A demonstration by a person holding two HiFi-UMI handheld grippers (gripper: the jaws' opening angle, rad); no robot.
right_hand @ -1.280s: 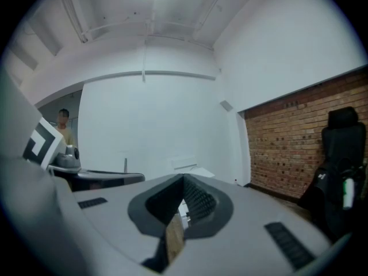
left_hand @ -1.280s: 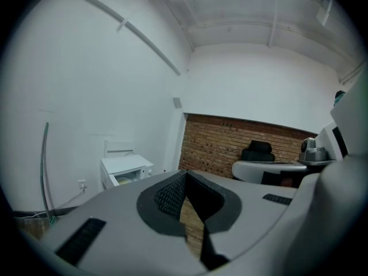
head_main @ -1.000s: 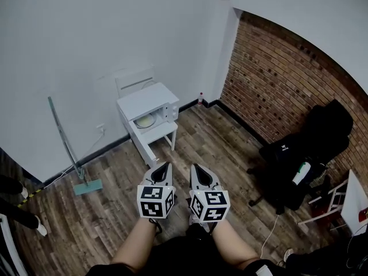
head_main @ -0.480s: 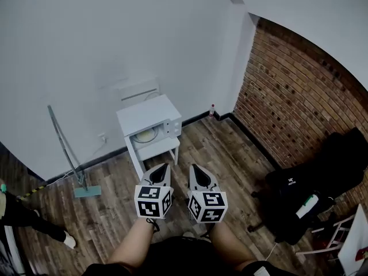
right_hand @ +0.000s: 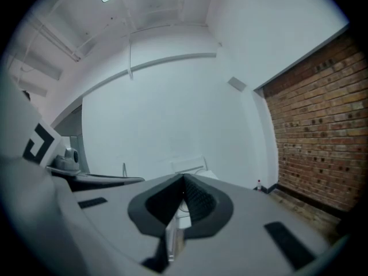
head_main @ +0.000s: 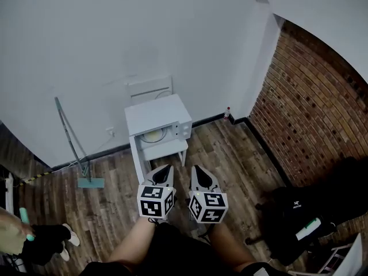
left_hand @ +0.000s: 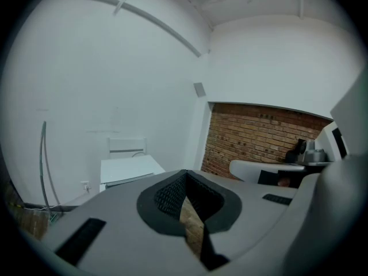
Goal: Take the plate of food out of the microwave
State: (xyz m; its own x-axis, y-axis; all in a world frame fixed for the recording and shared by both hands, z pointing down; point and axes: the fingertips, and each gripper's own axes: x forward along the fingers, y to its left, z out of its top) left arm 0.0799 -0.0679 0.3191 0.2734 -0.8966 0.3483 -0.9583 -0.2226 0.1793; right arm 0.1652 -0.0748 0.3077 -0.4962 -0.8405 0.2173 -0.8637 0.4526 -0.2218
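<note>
Plate of food (head_main: pixel 152 135) sitting inside the white microwave (head_main: pixel 158 114), well apart from both tools. Nearer, left tool (head_main: pixel 163 171) and right tool (head_main: pixel 198 172) side by side above the wooden floor (head_main: pixel 230 154), each with jaws together on nothing. Beyond, microwave atop a small white surface (head_main: pixel 165 150) against the wall; mop (head_main: pixel 70 140) leaning at left, bottle (head_main: pixel 227 112) near brick wall (head_main: pixel 310 114).

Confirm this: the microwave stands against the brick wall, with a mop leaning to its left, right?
No. The head view shows the microwave against the white wall; the brick wall is off to the right. The mop does lean to its left.
</note>
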